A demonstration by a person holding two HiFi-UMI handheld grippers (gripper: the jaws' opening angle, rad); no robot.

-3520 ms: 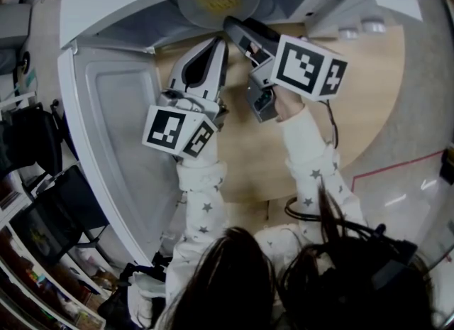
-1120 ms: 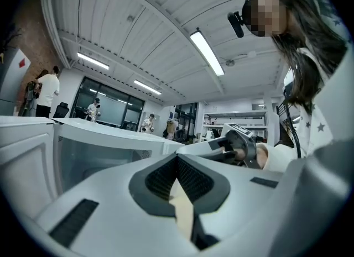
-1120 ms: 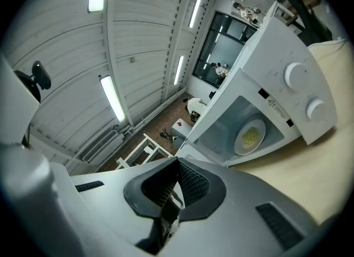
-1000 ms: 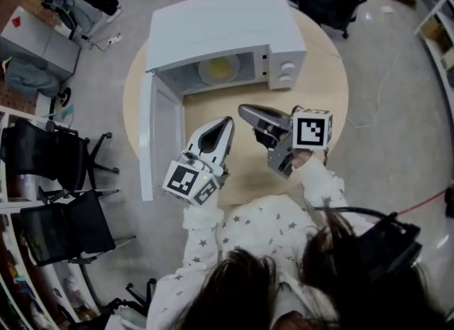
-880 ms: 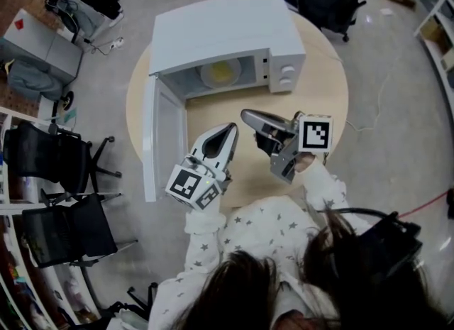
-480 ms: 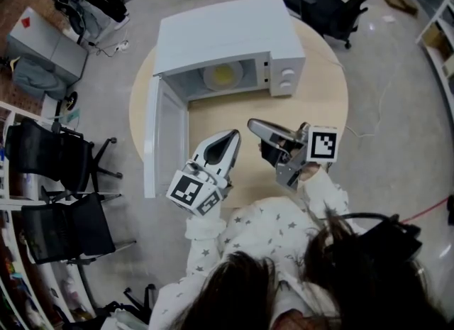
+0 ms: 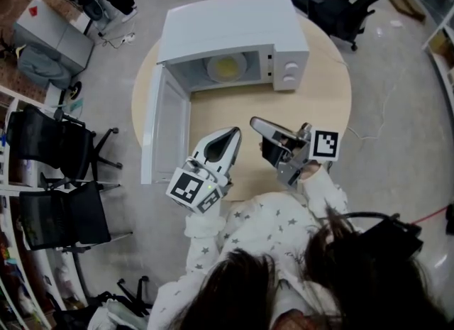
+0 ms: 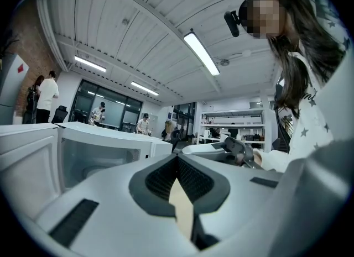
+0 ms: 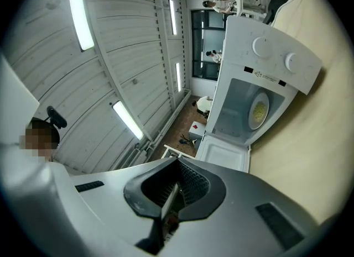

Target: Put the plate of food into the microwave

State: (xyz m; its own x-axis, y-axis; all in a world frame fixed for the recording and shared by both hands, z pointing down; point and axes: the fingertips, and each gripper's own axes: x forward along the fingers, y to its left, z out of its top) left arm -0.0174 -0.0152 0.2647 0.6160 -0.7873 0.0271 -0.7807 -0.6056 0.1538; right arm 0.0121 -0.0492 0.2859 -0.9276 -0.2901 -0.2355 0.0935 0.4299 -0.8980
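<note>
A white microwave [image 7: 234,20] stands at the far side of the round wooden table [image 7: 326,87], its door [image 7: 164,133] swung wide to the left. Inside on the turntable lies the plate of yellow food [image 7: 227,67], which also shows in the right gripper view, the plate [image 9: 258,110] inside the microwave [image 9: 265,62]. My left gripper [image 7: 236,131] hovers over the table's near half, shut and empty, its tips [image 8: 177,159] together. My right gripper [image 7: 253,121] is beside it, shut with nothing held [image 9: 177,164]. Both point toward the microwave, well short of it.
Black office chairs [image 7: 42,151] stand left of the table and another chair [image 7: 340,2] behind it at the right. A grey cabinet [image 7: 50,34] is at the far left. The open door overhangs the table's left edge. People stand in the distant background.
Both grippers have drawn back from the microwave opening to the table's near side; the plate stays inside. Over the last second they only drifted slightly toward the person.
</note>
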